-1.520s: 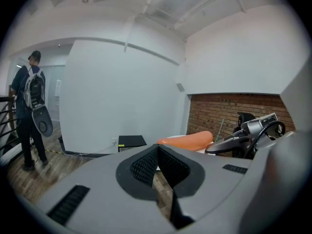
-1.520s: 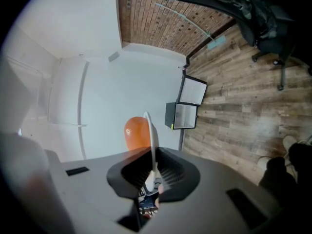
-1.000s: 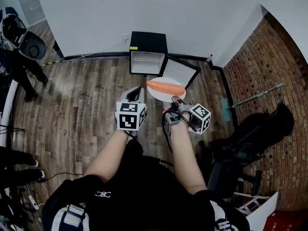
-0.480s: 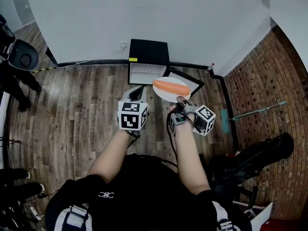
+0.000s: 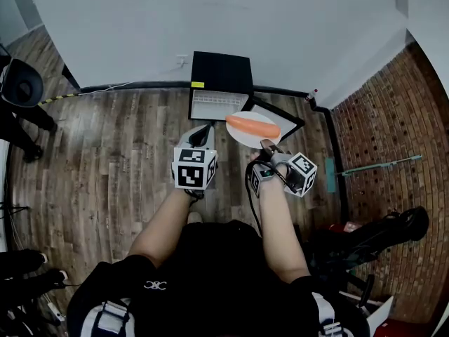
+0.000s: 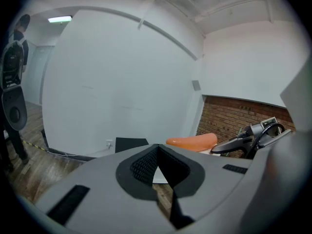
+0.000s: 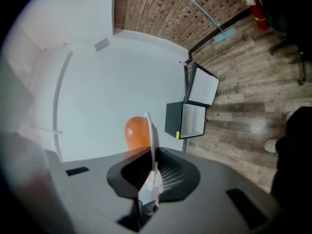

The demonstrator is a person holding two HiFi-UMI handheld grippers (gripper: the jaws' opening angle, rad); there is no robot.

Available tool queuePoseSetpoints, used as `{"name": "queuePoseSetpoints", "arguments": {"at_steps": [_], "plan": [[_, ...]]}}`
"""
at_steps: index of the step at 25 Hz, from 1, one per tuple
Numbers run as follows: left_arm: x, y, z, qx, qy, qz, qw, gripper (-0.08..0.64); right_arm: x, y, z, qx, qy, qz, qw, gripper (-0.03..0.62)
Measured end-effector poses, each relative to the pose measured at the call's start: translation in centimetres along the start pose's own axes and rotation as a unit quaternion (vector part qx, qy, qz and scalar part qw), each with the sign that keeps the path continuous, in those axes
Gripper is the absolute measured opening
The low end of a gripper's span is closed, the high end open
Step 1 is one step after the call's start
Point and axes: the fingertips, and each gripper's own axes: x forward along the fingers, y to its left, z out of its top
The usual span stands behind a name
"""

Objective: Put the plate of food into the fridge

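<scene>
White plate [image 5: 257, 141], rim pinched between fingers of right gripper [image 5: 266, 145]; left gripper [image 5: 200, 129] fingers together, empty.

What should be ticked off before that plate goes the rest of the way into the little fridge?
1. Right gripper clamped on the plate rim: ok.
2. Orange food lying on the plate: ok.
3. Fridge door swung open: ok.
4. Room on the shelf inside the fridge: cannot tell, too small to see.
5. Left gripper free to help: ok, jaws together, nothing held.
</scene>
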Motion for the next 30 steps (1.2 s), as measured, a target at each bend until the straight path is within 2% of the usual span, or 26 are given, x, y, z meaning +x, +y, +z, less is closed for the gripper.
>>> {"name": "queuePoseSetpoints", "arguments": {"at_steps": [8, 15, 20, 26, 30], "plan": [[1.6, 3.1, -0.2, -0.014, 0.003, 0.011, 0.9998, -0.003, 3.6, 0.1, 0.0, 0.003, 0.009, 0.007, 1.0, 0.035], [5.5, 5.0, 1.3, -0.014, -0.006, 0.027, 0.9995, -0.003, 8.2, 2.0, 2.3, -0.012, 0.029, 0.022, 0.999, 0.035], [10.9, 6.7, 2.3, -0.019, -0.007, 0.047, 0.9987, -0.003, 14.1, 3.7, 5.3, -0.022, 0.045, 0.033, 0.998, 0.034], [18.7, 7.2, 3.6, -0.032, -0.008, 0.057, 0.9978, -0.003, 20.4, 3.9, 9.3, -0.038, 0.067, 0.015, 0.997, 0.034], [22.2, 7.3, 2.1, -0.062, 0.003, 0.069, 0.9957, -0.003, 23.1, 2.2, 11.3, -0.038, 0.095, -0.008, 0.995, 0.035]]}}
